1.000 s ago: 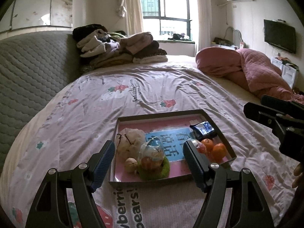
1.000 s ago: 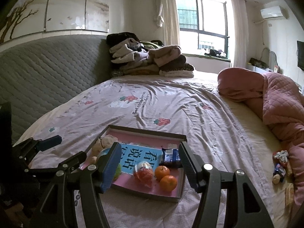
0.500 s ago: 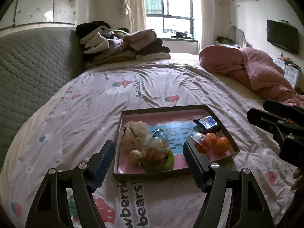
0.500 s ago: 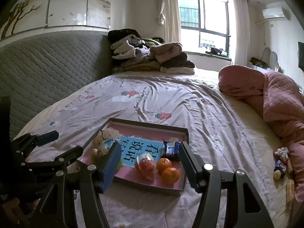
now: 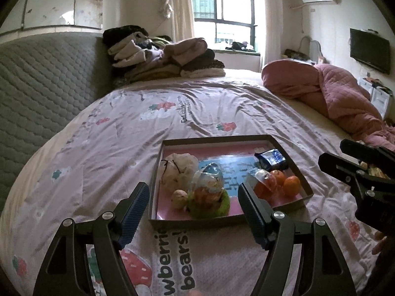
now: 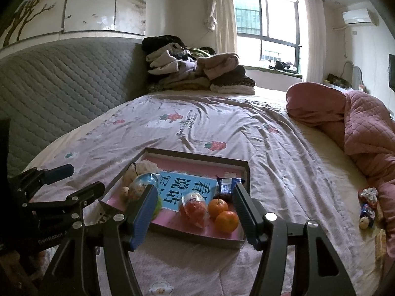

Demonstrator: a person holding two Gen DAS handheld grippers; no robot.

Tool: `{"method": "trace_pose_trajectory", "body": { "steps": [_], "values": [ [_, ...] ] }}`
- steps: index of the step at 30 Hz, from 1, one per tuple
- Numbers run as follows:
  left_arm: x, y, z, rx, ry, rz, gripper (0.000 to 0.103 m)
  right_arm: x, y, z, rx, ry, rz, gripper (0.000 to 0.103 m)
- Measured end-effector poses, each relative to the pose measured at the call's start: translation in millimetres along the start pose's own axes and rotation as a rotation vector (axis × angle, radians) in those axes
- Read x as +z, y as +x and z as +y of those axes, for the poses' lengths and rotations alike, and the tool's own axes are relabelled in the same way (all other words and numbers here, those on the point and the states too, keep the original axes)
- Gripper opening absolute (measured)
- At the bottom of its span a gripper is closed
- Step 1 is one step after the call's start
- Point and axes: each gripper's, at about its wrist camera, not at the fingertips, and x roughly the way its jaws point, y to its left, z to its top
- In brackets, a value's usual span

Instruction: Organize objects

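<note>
A shallow brown tray with a pink floor lies on the bed. It holds a white cloth pouch, a walnut, a clear egg-shaped toy on a green base, a wrapped red snack, two oranges and a blue packet. My left gripper is open and empty, just short of the tray's near edge. My right gripper is open and empty above the tray's near side.
Several small loose items lie on the bed at the right, beside a pink quilt. A pile of folded clothes sits at the head of the bed. A grey padded headboard runs along the left.
Both grippers have drawn back a little from the tray and stayed open. The tray and its contents have not moved.
</note>
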Motion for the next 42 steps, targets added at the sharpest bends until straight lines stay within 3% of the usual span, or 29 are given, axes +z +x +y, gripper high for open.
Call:
{"method": "trace_pose_trajectory", "body": {
  "steps": [42],
  "values": [
    [-43,13,5,0.047,0.004,0.079,0.075,-40,16,9,-0.005,0.012,0.054,0.063]
  ]
}}
